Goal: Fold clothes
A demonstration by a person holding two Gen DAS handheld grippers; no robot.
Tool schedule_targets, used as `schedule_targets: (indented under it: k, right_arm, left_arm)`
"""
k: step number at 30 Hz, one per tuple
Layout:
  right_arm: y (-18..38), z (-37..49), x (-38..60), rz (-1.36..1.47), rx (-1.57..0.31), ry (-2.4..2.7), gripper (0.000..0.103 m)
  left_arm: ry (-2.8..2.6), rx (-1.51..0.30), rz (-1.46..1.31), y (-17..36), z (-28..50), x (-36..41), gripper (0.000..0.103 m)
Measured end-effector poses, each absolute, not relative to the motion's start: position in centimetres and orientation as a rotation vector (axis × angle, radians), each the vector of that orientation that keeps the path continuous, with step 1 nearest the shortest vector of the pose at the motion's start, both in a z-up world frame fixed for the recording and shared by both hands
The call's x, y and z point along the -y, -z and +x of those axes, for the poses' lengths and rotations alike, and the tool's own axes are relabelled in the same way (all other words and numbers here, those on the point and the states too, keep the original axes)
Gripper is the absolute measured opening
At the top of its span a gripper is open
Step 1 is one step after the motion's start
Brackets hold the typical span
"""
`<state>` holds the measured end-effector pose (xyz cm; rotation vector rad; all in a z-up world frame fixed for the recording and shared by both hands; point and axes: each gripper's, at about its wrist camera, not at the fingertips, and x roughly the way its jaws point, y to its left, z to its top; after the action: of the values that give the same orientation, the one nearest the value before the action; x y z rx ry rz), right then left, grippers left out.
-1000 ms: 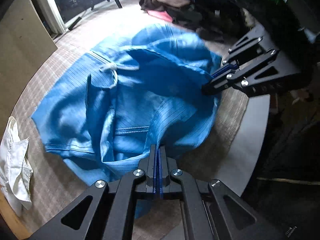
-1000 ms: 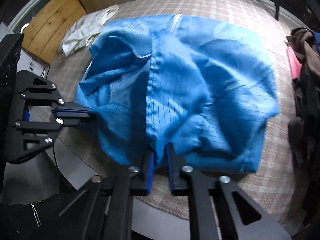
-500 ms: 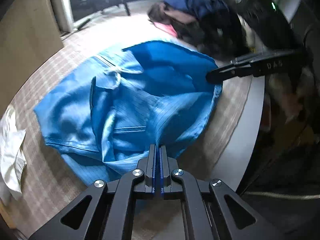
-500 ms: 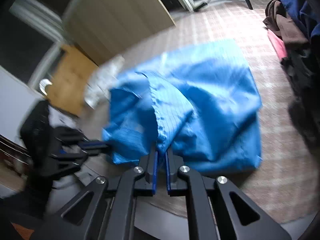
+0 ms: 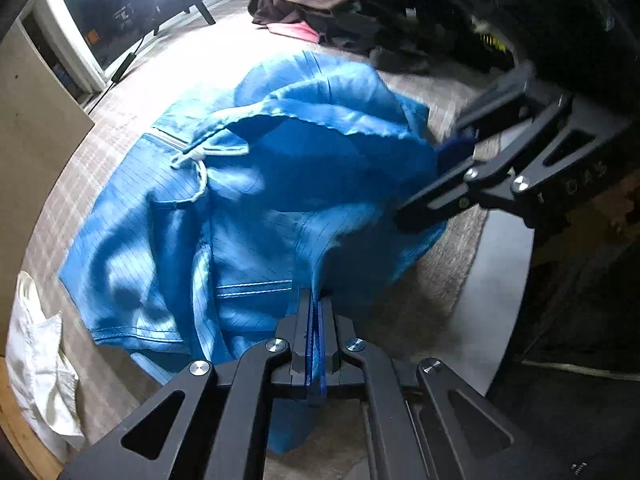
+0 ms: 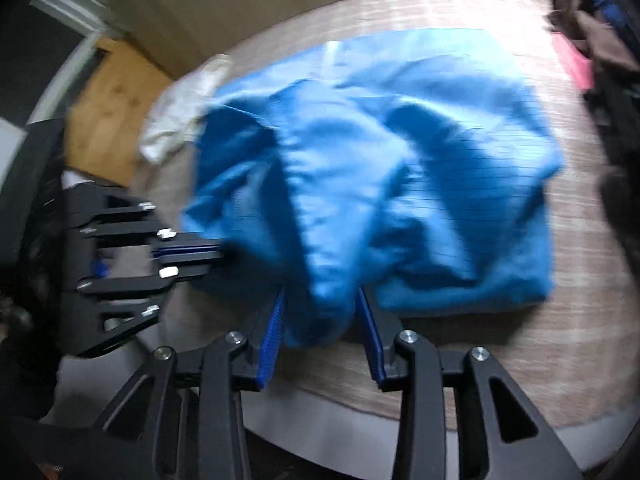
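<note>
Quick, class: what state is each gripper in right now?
Left gripper: shut on the blue garment.
Right gripper: open, garment fabric lying between its fingers.

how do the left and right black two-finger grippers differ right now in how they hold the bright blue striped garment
The left gripper has its jaws pressed together, pinching an edge of the blue garment; the right gripper has its jaws spread wide, with a fold of cloth lying loosely between them. The left looks sharp, the right is motion-blurred. Both are black with blue pads and sit at the garment's near edge.
</note>
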<state>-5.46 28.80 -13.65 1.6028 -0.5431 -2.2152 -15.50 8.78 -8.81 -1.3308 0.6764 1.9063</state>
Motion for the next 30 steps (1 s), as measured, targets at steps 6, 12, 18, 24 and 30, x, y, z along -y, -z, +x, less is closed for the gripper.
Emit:
schedule_targets:
  k: [6, 12, 18, 24, 30]
  right_arm:
    - [12.3, -5.1, -31.2, 1.314, 0.732, 2.227, 0.007]
    - [11.2, -4.4, -33.6, 1.003, 0.759, 2.369, 0.007]
    - [14.9, -4.8, -33.2, 1.073, 0.541, 2.54, 0.007]
    - [14.0, -3.8, -36.9, 1.33, 0.749, 2.462, 0.037]
    - [7.1, -2.3, -34.0, 1.27, 0.427, 2.605, 0.049]
  left_arm:
    - [-1.94, -0.614, -1.3, 6.7, -16.0, -6.9, 0.001]
    - [-1.906, -0.637, -1.279, 7.3, -15.4, -7.5, 0.001]
    - [-1.881, -0.583, -1.317, 8.9, -15.9, -7.2, 0.001]
    - [-1.894, -0.585, -1.307, 8.7, -15.5, -6.4, 0.001]
    - [-1.909, -0.587, -1.288, 8.3, -15.6, -6.2, 0.001]
